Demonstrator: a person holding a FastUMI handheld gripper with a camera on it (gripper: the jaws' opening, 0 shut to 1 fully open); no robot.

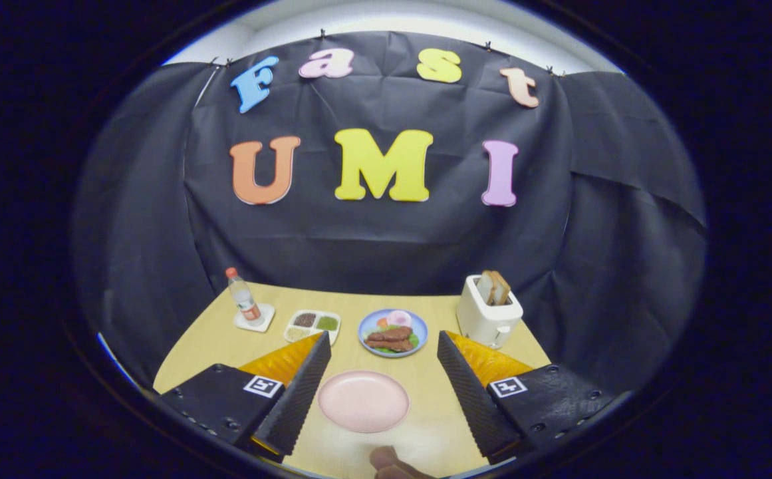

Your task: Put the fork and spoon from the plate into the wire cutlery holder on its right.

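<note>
A pale pink plate [363,400] lies on the wooden table [213,339], between my two fingers and a little nearer than their tips. Its surface looks bare. My gripper [382,340] hangs above the table and is open wide, with nothing held between the fingers [296,392]. Close below the plate, at the table's near edge, a small brownish rounded thing [386,459] pokes up; I cannot tell what it is.
Just beyond the fingertips sits a blue plate [393,332] of food. A white toaster [487,314] with bread stands to its right. To its left are a divided white condiment tray [312,324] and a bottle [244,299] on a coaster. Black cloth walls close in behind.
</note>
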